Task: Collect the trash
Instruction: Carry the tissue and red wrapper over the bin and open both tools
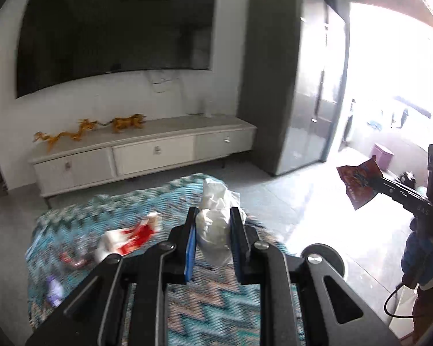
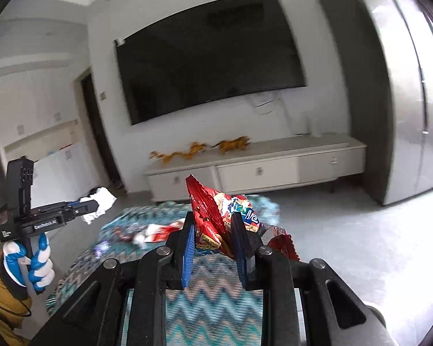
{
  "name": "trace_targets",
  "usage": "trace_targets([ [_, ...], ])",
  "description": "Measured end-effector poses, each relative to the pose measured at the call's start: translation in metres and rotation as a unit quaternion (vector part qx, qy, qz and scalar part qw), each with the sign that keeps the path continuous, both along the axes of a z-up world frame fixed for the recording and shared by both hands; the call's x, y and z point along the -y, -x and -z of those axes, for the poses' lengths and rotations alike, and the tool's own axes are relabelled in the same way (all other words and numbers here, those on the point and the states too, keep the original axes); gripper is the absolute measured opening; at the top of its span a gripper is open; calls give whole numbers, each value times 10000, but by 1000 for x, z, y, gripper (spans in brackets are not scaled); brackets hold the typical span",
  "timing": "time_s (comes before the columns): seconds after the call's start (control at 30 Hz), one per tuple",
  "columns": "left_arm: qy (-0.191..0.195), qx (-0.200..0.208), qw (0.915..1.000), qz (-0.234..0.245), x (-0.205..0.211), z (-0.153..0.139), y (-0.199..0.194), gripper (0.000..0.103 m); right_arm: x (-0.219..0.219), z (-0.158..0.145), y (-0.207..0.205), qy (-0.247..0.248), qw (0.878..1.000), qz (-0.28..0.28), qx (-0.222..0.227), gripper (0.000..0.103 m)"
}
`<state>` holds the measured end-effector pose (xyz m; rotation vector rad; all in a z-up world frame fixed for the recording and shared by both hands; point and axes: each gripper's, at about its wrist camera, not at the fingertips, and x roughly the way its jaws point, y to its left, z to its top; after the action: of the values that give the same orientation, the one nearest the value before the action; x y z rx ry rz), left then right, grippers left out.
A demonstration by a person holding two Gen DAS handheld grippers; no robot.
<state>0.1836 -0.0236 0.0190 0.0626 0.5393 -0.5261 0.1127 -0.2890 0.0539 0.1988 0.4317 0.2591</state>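
**Both tongs loaded, trash lifted clear of the rug**

Left tongs [image 1: 213, 225] are clamped on a crumpled white plastic wad [image 1: 212, 225]; the blue pads pinch it mid-body, so the loose top sticks up past the tips. Right tongs [image 2: 213, 239] are clamped on a red snack wrapper [image 2: 216, 216], gripped low near its crumpled end, which leaves the open torn edge fanned upward. One piece per tongs probably saves a trip.

Below and ahead of both tongs lies the zigzag teal rug [image 1: 210, 300] on the floor. More trash sits on it, left of the left tongs: a red-and-white wrapper [image 1: 127, 238], a small dark-red piece [image 1: 72, 259] and a purple scrap [image 1: 54, 288], all blurred.

No bin shows in either view, so the drop-off spot cannot be told. A gloved hand [image 2: 36, 262] grips the left handle.

Beyond the tongs: TV [image 1: 115, 34], low white cabinet [image 1: 147, 150].
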Motion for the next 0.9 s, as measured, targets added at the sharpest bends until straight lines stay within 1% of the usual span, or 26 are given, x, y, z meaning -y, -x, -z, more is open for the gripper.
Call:
trace_targets([
  [0.13, -151, -171, 9985, 491, 61, 7, -7, 20, 47, 11, 18, 100, 9984, 556, -69, 23],
  [0.23, -286, -349, 9952, 869, 113, 20, -10, 20, 83, 30, 28, 181, 9945, 1004, -232, 23],
  [0.33, -459, -580, 9896, 1237, 167, 37, -11, 20, 116, 55, 36, 233, 9890, 1369, -504, 23],
  [0.43, -700, -792, 9821, 1558, 220, 59, -11, 20, 148, 89, 37, 160, 9823, 1642, -884, 23],
  [0.53, -883, -1119, 9721, 1861, 270, 85, -12, 21, 172, 126, 42, 10, 9750, 1827, -1262, 23],
  [0.7, -1047, -1671, 9569, 2131, 331, 130, -15, 22, 207, 188, 36, -295, 9610, 2053, -1828, 23],
  [0.77, -1170, -1807, 9522, 2167, 351, 148, -15, 22, 217, 209, 32, -412, 9559, 2106, -2005, 23],
  [0.83, -1237, -1951, 9486, 2163, 368, 165, -17, 22, 225, 224, 30, -462, 9521, 2142, -2135, 23],
  [0.9, -1211, -2234, 9418, 2200, 382, 182, -21, 23, 232, 240, 28, -528, 9478, 2173, -2271, 23],
])
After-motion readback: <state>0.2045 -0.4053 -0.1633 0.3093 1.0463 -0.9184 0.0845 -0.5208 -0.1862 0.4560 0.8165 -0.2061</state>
